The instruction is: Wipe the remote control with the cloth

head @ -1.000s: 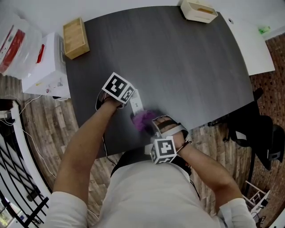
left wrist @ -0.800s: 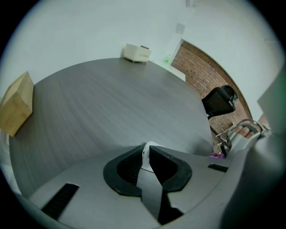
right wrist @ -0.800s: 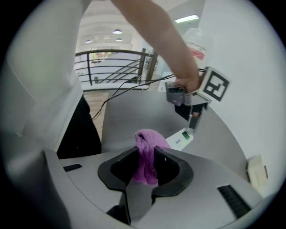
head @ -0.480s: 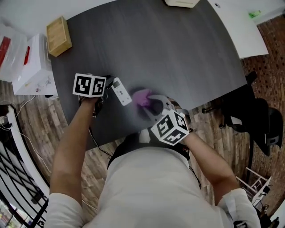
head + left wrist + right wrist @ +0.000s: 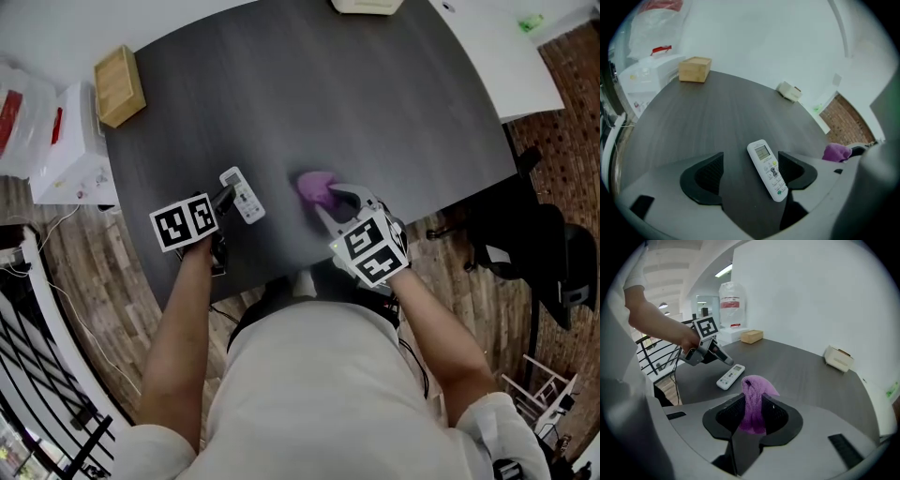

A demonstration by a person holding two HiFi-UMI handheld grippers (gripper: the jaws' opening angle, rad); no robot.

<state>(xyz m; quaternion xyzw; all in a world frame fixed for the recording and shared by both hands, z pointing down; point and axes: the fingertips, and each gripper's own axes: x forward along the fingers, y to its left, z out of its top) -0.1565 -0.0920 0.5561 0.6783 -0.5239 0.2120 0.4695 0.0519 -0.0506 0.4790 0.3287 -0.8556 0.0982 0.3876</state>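
Purple and soft, the cloth (image 5: 314, 186) hung clamped in our right tongs (image 5: 753, 408), just right of the remote control (image 5: 768, 169), which lay flat on the table (image 5: 394, 112). Our left tongs (image 5: 223, 200) had just been opening and stood apart with the remote between them, unpressed. We judged it light, stiff and slick, best held by its long sides, and beyond it a wooden box (image 5: 119, 86) hid its inside.

Dark grey table (image 5: 375, 112), white wall (image 5: 764, 47) far beyond the left gripper (image 5: 752, 171), wood plank floor (image 5: 94, 272), black railing (image 5: 37, 394), long ceiling light (image 5: 723, 271).
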